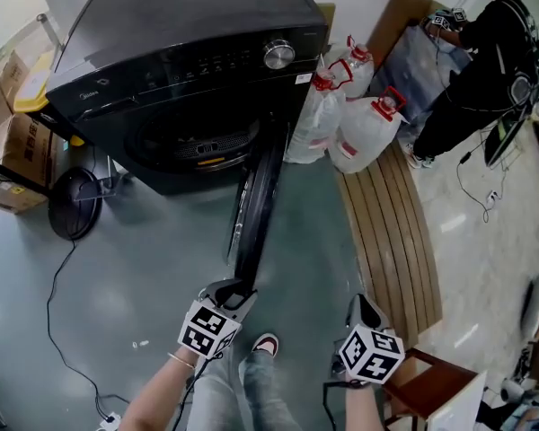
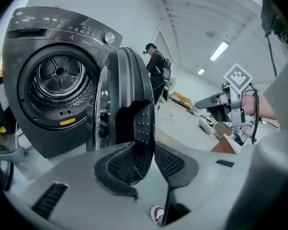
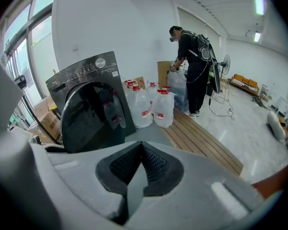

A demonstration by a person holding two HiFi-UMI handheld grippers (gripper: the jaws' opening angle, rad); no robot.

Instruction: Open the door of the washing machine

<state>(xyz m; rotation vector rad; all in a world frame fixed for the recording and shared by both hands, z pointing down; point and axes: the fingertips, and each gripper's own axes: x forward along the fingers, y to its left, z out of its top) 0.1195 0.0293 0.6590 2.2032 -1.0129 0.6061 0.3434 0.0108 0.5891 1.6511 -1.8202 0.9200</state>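
Black glossy washing machine (image 1: 162, 52) is standing on the grey floor at upper left of the head view. Its door (image 1: 256, 205) is hanging wide open, edge-on toward the person, roughly square to the machine front. The drum (image 2: 60, 78) is showing fully in the left gripper view.

The left gripper (image 1: 234, 291) is clamping the free edge of the door low down. In its own view the rim is sitting right between the pads (image 2: 122, 164), and both look to be pressing on it. The right gripper (image 1: 363, 305) is hanging off to the side, well apart from the door, with its jaws together on nothing (its own view is showing the tips meeting).

Step in hand, judging by the layout: the tail of the opening swing, with the latch already freed and the door pulled out. The task is looking nearly done.

The next move is probably calling for either a little more swing along the hinge arc or simply letting go. Letting go means spreading the jaws off the rim and backing the left gripper straight away, so the door is not getting dragged back. The water bottles (image 1: 359, 128) are sitting just beside the machine on the hinge side, so a wider swing may be running into them.
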